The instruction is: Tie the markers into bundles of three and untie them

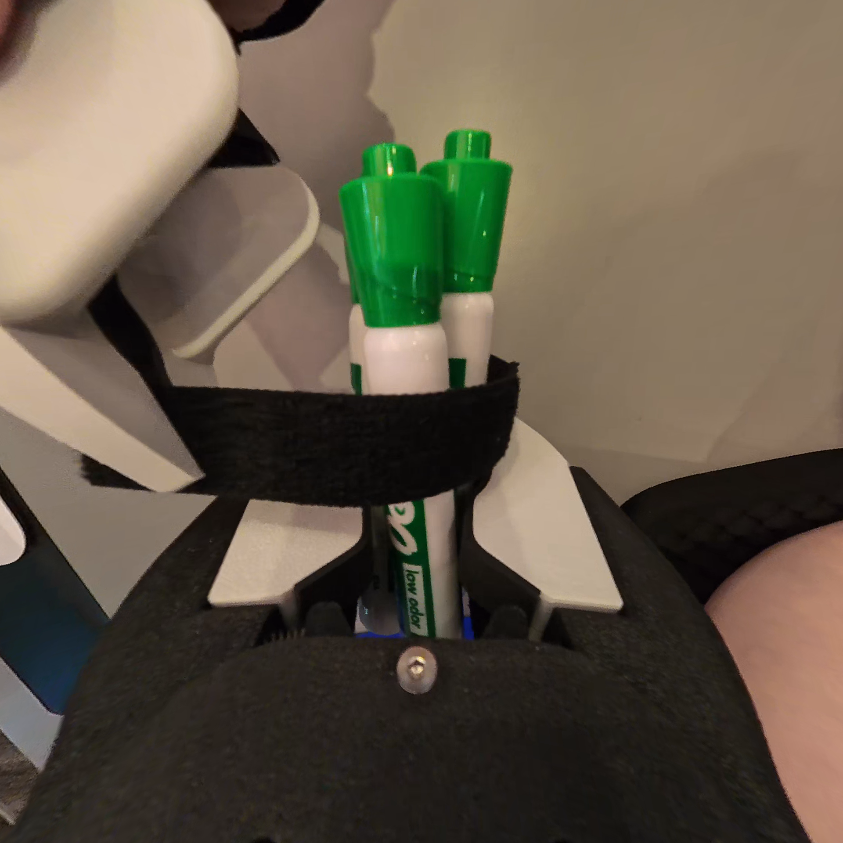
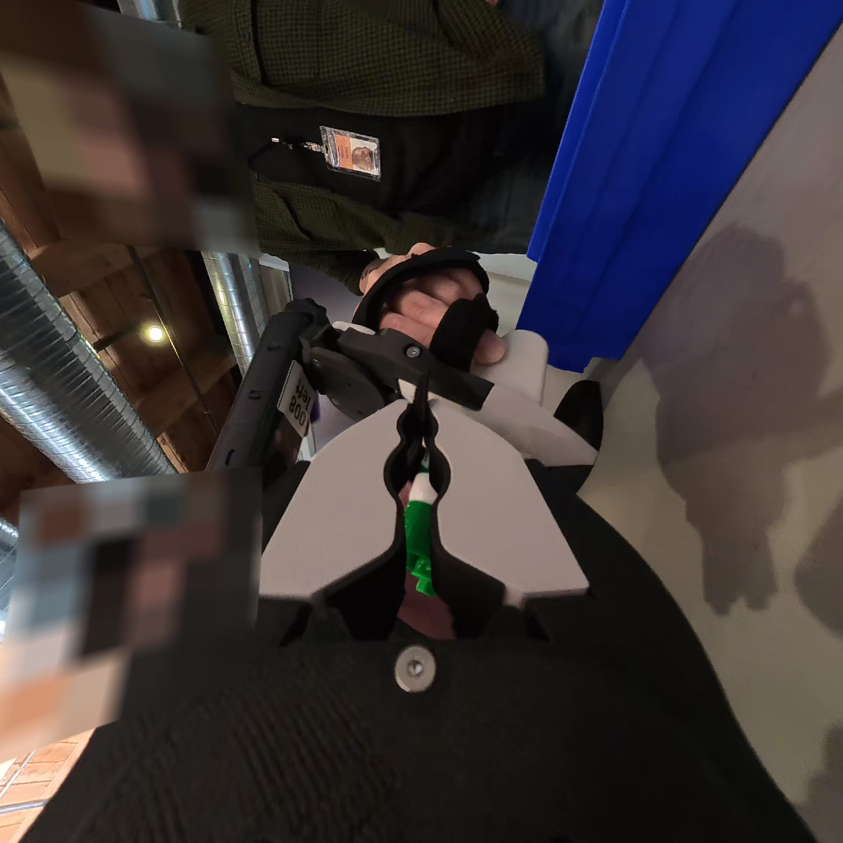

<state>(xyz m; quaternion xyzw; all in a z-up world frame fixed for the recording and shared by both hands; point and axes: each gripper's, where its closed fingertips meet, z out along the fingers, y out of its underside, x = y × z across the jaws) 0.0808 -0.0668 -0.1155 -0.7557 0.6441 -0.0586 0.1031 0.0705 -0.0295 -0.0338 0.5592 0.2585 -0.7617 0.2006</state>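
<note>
**Marker bundle clamped in one claw, strap end pinched in the other**

In the left wrist view, three green-capped dry-erase markers (image 1: 401, 319) are seen standing upright between the white fingers of the left claw (image 1: 413, 538). The left claw is closed narrowly around the white barrels, which are gripped low down, so that the green caps rise well above the fingertips. A black hook-and-loop strap (image 1: 346, 438) is wrapped around the barrels just above the left claw, below the caps. The strap is drawn out sideways to the left of the bundle, where its free end is caught between the white fingers of the right claw (image 1: 150, 474), which reaches in from the upper left, blurred and very close to the lens.

In the right wrist view, the right claw (image 2: 417, 410) is seen almost fully closed, its white fingers nearly meeting, with the thin black strap (image 2: 417, 433) pinched between the fingertips. Through the wider gap nearer the camera, a green cap and white barrel of the markers (image 2: 417, 533) can be made out just beneath the fingers. Beyond the tips, the left claw (image 2: 410, 365) is held by a hand (image 2: 438, 310) in a black strap. A blue panel (image 2: 661, 159) stands to the right, and a person in a dark green knitted top (image 2: 365, 68) wearing a badge holder (image 2: 350, 153) is seen behind.
</note>
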